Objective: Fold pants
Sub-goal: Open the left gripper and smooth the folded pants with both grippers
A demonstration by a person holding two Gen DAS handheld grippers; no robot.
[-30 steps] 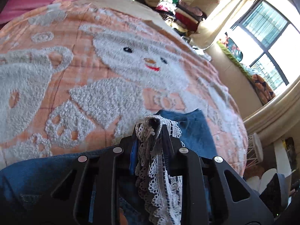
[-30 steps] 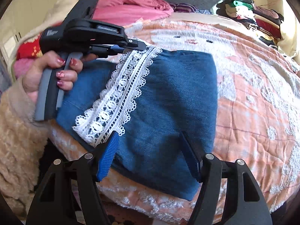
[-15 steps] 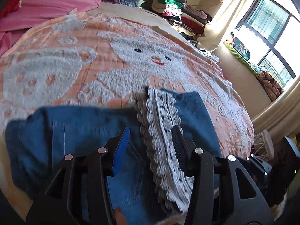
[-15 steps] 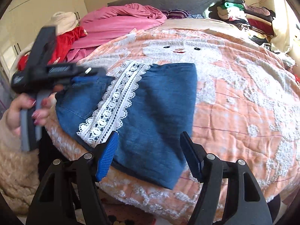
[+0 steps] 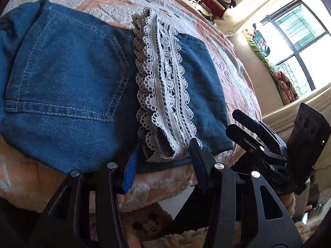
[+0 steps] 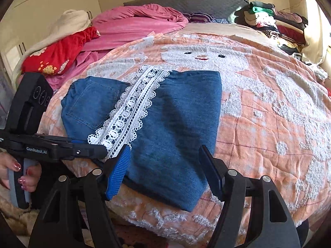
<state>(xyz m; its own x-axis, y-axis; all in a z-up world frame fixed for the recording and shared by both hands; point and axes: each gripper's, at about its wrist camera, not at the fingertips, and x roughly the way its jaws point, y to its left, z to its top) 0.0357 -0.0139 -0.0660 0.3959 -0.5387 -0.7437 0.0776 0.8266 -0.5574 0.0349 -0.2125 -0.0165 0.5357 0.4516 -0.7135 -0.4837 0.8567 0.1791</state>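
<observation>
Bedspread (image 6: 269, 107) carries folded pants (image 6: 175, 113); left tongs (image 5: 163, 163) and right tongs (image 6: 165, 169) hover spread, empty, for squaring edges.

Blue denim pants (image 6: 165, 124) folded flat near bed edge (white lace hem on top).

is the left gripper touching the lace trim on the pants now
Cannot tell. In the left wrist view the open left gripper frames the lace trim, hiding any gap.
</observation>
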